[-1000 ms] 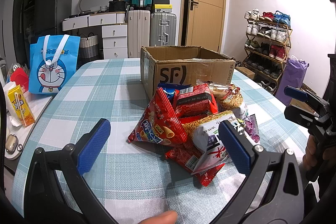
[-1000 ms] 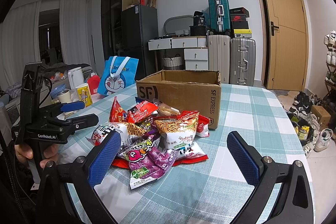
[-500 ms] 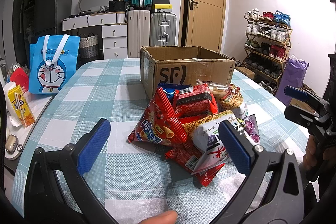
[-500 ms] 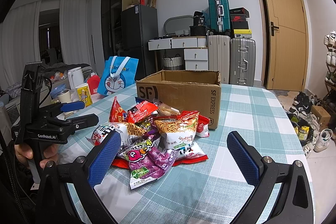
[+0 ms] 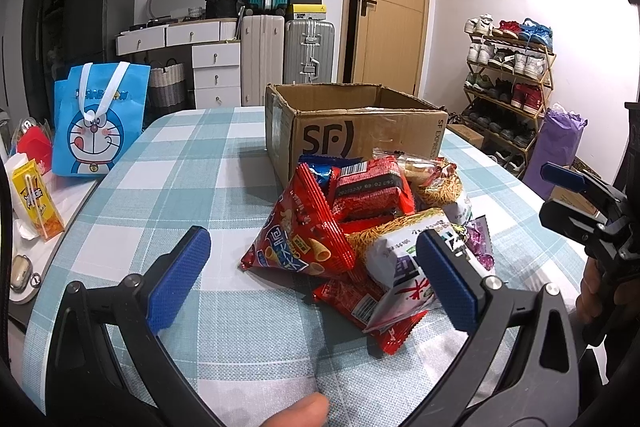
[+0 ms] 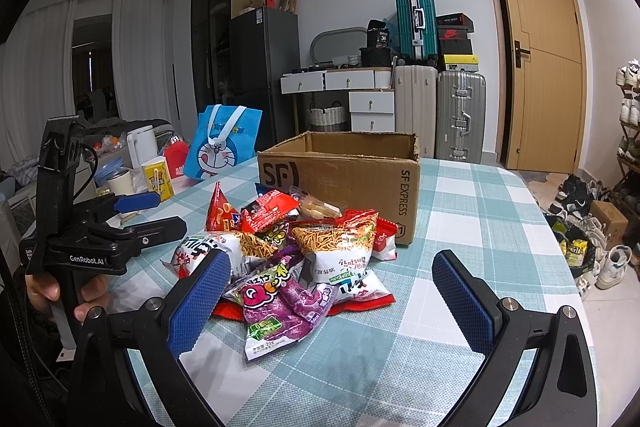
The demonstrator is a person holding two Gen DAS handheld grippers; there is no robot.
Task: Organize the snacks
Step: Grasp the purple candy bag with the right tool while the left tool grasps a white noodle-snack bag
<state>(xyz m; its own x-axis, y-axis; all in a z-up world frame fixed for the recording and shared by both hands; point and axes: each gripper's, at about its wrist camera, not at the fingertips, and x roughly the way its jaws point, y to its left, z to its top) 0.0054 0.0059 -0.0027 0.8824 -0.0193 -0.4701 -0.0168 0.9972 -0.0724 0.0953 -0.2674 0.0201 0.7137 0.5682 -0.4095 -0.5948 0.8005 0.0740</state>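
Risks:
- Standing open-topped past the table's middle: box (image 5: 360, 143), interior hidden from both views. Probably being light enough to skid toward the far edge if nudged during a drop-in.
- Lying heaped against the box's near face: pile (image 5: 360, 211) of snacks, bags overlapping and leaning on one another. Pulling one from underneath is likely to drag its neighbours and spill the heap sideways.
- Hovering low at the near edge, jaws spread wide and holding nothing: left gripper (image 5: 310, 243), aimed at the pile's left side.
- Hovering likewise, jaws spread and empty: right gripper (image 6: 331, 261), aimed at the pile's right side. Both reaching for the same heap risks a clash over it.
- Lying nearest the right gripper: purple bag (image 6: 288, 303). Being air-filled and glossy, judged likely to slip, or to have its contents crushed under a hard pinch.

Surface:
- Carrying everything: table (image 5: 180, 167), covered in a teal-and-white check cloth, possibly bunching under sliding bags.
- Standing at the left edge, well apart from the pile: blue tote (image 5: 96, 131).

Room:
- Standing shut at the back: door (image 6: 548, 67).
- Standing against the back wall: fridge (image 6: 264, 59), suitcases (image 6: 460, 111), drawers (image 6: 370, 107).
- Standing at the right wall: shoe rack (image 5: 508, 83).
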